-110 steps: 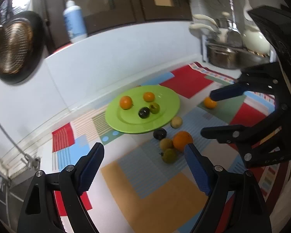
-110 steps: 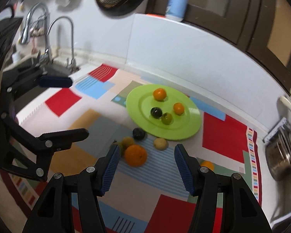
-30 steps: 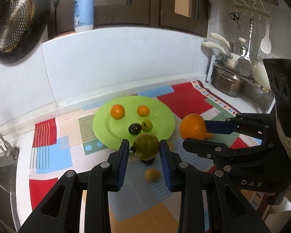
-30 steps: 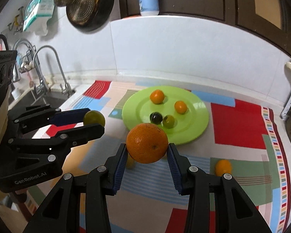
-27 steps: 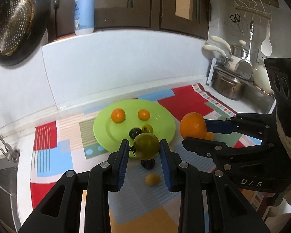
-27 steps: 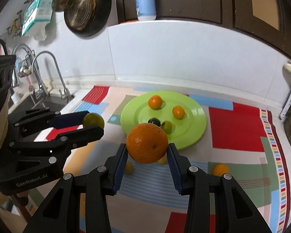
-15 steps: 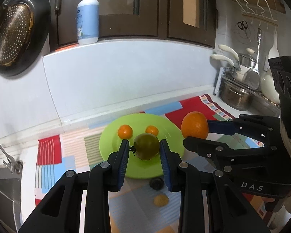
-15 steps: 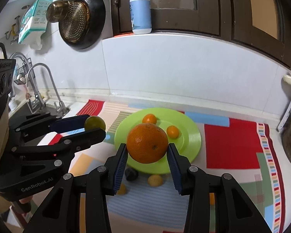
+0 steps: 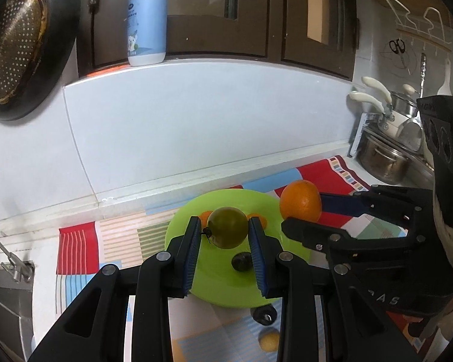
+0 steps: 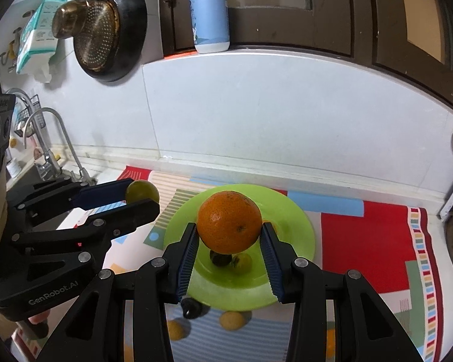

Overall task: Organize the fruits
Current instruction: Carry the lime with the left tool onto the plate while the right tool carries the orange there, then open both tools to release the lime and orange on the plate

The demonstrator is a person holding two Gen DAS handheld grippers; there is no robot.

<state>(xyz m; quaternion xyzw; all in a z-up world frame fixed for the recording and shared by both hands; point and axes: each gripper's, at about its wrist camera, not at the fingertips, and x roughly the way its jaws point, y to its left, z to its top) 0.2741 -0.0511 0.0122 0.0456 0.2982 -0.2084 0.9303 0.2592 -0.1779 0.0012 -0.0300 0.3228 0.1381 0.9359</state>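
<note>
My left gripper (image 9: 225, 242) is clamped on a green fruit (image 9: 227, 231), both pads pressed against its sides, and it hangs in the air above the near-left part of the green plate (image 9: 220, 289). My right gripper (image 10: 229, 249) is clamped on the large orange (image 10: 229, 221), likewise held clear of the surface, above the middle of the plate. From the left camera the orange sits to the right of the green fruit, apart from it.

Already on the plate: a dark fruit (image 9: 241, 261) directly below my left grip, a small green fruit (image 10: 241, 262) just beside it, and two small orange fruits (image 9: 258, 219) at the far side, mostly hidden behind what I carry.

Not yet on the plate, lying on the patterned mat (image 10: 377, 241) at the plate's near edge: a second dark fruit (image 10: 191, 307) just beside the rim, a yellow fruit (image 10: 232, 319) to its right, and another yellowish fruit (image 10: 174, 330) nearer and to the left. An orange patch low between my right gripper's arms may be one more fruit; I cannot confirm it.

Assessment: roughly halfway. Four pieces placed, two in transit and awaiting release, at least three outstanding. The plate's near half has bare room for both held fruits.
</note>
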